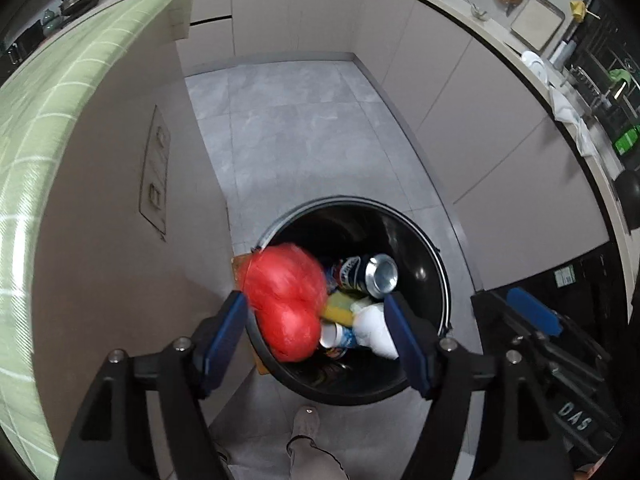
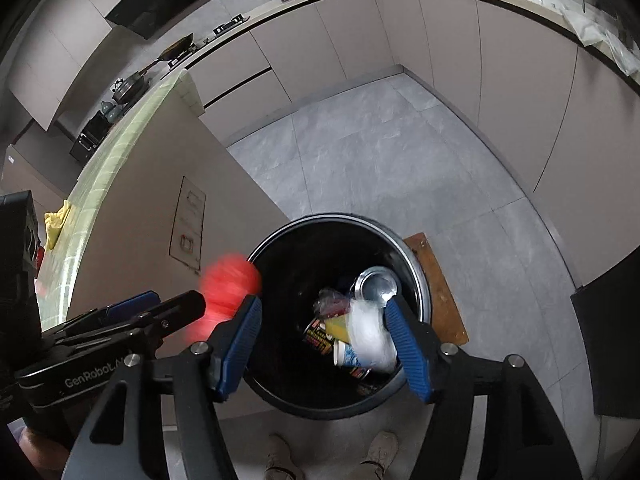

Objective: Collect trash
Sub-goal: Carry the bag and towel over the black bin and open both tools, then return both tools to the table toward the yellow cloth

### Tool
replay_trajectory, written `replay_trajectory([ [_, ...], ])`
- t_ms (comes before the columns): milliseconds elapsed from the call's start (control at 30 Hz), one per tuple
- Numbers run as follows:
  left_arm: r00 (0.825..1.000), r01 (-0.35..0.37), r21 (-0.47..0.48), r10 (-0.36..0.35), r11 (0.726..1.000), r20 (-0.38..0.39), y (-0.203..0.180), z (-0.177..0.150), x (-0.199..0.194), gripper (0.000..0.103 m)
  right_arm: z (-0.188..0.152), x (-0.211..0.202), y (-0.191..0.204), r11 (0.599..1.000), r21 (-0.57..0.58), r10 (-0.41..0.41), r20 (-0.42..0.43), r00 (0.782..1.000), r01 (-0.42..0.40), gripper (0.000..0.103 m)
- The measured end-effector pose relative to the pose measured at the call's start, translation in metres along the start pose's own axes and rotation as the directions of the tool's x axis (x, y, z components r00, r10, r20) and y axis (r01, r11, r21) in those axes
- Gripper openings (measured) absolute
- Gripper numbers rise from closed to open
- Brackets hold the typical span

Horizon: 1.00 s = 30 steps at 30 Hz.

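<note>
A round black trash bin (image 1: 424, 240) (image 2: 280, 248) stands on the grey floor right below both grippers. Inside lie a silver-topped can (image 1: 378, 274) (image 2: 378, 284), a paper cup (image 1: 334, 336) (image 2: 348, 358), something yellow and printed wrappers. My left gripper (image 1: 316, 304) (image 2: 160, 306) is open over the bin. A blurred red plastic bag (image 1: 286, 300) (image 2: 230, 280) sits between its fingers by the bin's left rim, and no pad presses on it. My right gripper (image 2: 323, 304) (image 1: 508, 304) is open too, with a blurred white crumpled wad (image 2: 370, 336) (image 1: 374, 328) loose beside its right finger.
A beige cabinet with a green checked top (image 1: 60, 92) (image 2: 120, 140) rises close on the left. A brown board (image 2: 436, 288) lies on the floor at the bin's right. The person's shoes (image 2: 380, 452) are just below the bin. Kitchen counters ring the far side.
</note>
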<state>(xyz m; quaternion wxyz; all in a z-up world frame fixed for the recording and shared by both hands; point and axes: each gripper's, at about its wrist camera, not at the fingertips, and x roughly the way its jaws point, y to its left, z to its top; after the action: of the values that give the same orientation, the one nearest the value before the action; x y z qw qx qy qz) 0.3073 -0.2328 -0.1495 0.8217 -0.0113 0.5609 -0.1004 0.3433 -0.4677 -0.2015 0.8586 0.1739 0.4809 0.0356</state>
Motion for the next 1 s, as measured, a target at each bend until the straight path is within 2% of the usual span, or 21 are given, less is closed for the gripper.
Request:
replay_trajectory([
  [200,0.998,0.039,-0.017,-0.038,0.999,0.048,0.002,0.005,-0.031,0.072,0.009,-0.018,0.003,1.0,0.022,-0.004,0.041,0.999,0.003,0.067],
  [300,0.994,0.054,-0.005,-0.053,0.999,0.098,0.007,0.007,-0.06,0.072,0.01,-0.032,0.017,1.0,0.01,0.01,0.066,0.998,-0.01,0.067],
  [500,0.986,0.067,-0.023,-0.063,0.997,0.157,0.051,0.017,-0.111,0.072,0.014,-0.051,0.08,0.996,-0.032,0.086,0.081,0.993,-0.084,0.067],
  [667,0.98,0.054,-0.073,-0.039,0.996,0.196,0.119,0.01,-0.146,0.072,0.012,-0.054,0.159,0.986,-0.097,0.141,0.087,0.986,-0.132,0.067],
  [1000,0.961,-0.044,-0.248,0.109,0.968,0.255,0.315,-0.013,-0.189,0.072,-0.015,-0.026,0.34,0.966,-0.185,0.201,0.09,0.975,-0.182,0.067],
])
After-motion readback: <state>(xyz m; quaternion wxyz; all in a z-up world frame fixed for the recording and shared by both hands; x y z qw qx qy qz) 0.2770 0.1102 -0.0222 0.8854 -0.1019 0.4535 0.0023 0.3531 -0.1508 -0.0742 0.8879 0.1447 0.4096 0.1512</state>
